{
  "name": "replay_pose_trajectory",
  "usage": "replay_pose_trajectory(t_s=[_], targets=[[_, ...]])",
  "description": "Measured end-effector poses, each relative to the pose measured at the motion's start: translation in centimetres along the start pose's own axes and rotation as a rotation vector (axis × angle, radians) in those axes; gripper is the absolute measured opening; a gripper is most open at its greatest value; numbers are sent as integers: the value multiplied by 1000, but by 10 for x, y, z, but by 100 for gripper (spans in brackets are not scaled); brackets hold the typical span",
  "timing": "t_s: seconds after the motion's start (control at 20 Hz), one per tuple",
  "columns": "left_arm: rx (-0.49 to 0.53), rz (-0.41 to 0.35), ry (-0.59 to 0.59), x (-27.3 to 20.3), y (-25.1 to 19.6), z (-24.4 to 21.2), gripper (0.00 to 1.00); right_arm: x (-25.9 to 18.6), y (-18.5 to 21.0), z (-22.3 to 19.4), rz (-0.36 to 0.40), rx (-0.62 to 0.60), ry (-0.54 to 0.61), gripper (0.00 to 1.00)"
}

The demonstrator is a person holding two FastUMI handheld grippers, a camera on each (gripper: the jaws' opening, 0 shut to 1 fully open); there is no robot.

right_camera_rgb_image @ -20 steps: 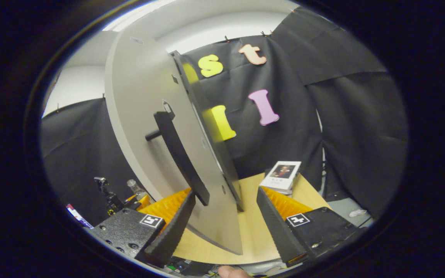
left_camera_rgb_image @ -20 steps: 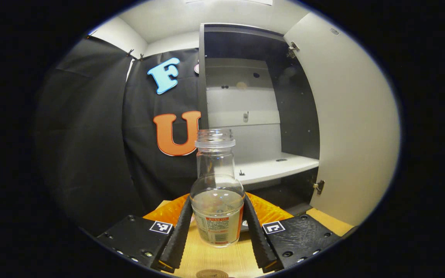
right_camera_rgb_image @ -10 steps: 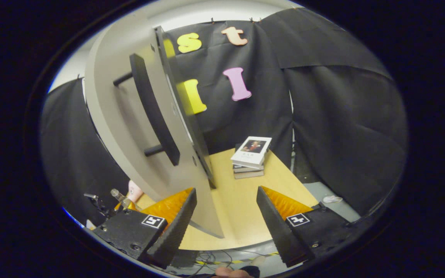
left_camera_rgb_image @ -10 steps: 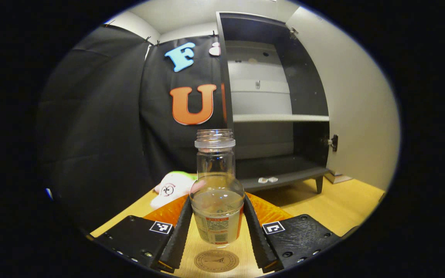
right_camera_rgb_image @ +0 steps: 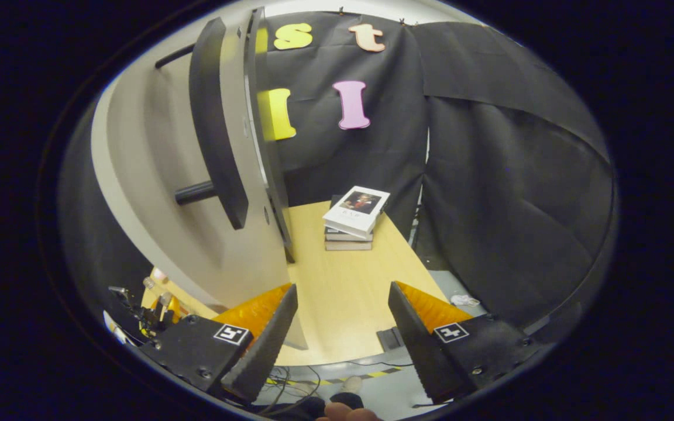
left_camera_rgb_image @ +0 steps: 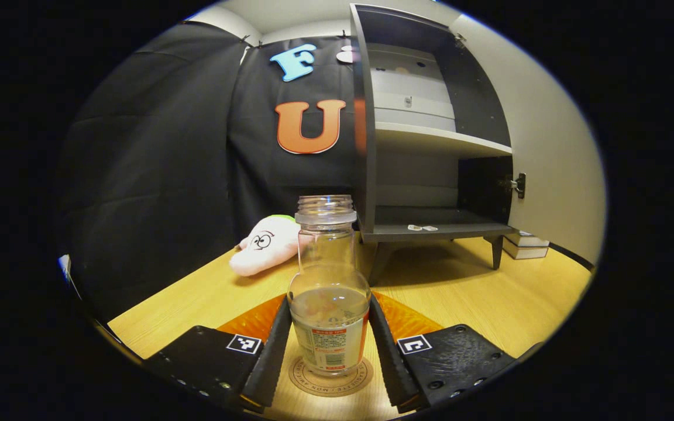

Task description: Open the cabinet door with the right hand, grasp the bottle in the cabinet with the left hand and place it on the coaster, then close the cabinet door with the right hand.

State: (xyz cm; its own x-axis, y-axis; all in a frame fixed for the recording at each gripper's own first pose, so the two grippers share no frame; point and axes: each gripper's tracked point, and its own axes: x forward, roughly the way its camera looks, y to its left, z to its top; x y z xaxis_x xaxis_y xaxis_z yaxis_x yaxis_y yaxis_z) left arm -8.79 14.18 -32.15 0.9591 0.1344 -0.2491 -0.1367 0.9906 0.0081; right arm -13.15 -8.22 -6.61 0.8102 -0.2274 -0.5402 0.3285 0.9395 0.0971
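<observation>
We are gripping the uncapped clear glass bottle (left_camera_rgb_image: 329, 304) with our left claw (left_camera_rgb_image: 328, 351), standing it upright on the round brown coaster (left_camera_rgb_image: 330, 380); our right claw (right_camera_rgb_image: 341, 333) is gaping empty.

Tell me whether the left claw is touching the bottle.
Touching. In the left gripper view both fingers of the left claw press the bottle sides, no gap.

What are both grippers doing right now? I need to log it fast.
Left gripper: shut on the bottle, over the coaster.
Right gripper: open, holding nothing.
</observation>
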Motion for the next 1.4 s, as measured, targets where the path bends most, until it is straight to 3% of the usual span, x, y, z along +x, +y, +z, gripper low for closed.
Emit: replay_pose_trajectory(t_s=[0.25,0.3,0.4,0.45,0.6,0.85,1.15,1.3,1.4], targets=[[-30,-10,4,-12,-2,-2,69,3,2,4,7,26,-4,99],[-28,-4,15,-13,-2,-6,70,2,1,3,4,21,-2,94],[-11,0,-3,-16,0,-5,70,2,0,5,8,15,-2,99],[-3,4,8,-14,0,-8,70,3,0,5,13,13,-1,94],[36,6,-10,-15,-1,-6,70,4,1,5,19,-4,0,99],[82,17,-20,-15,-4,-8,70,9,-1,1,26,-5,19,95],[75,13,13,-14,-1,-19,78,11,-1,2,34,-15,23,99],[61,33,6,-13,10,-15,90,11,-1,2,38,-13,28,99],[50,22,-4,-12,7,-11,93,11,-1,2,37,-16,24,99]])
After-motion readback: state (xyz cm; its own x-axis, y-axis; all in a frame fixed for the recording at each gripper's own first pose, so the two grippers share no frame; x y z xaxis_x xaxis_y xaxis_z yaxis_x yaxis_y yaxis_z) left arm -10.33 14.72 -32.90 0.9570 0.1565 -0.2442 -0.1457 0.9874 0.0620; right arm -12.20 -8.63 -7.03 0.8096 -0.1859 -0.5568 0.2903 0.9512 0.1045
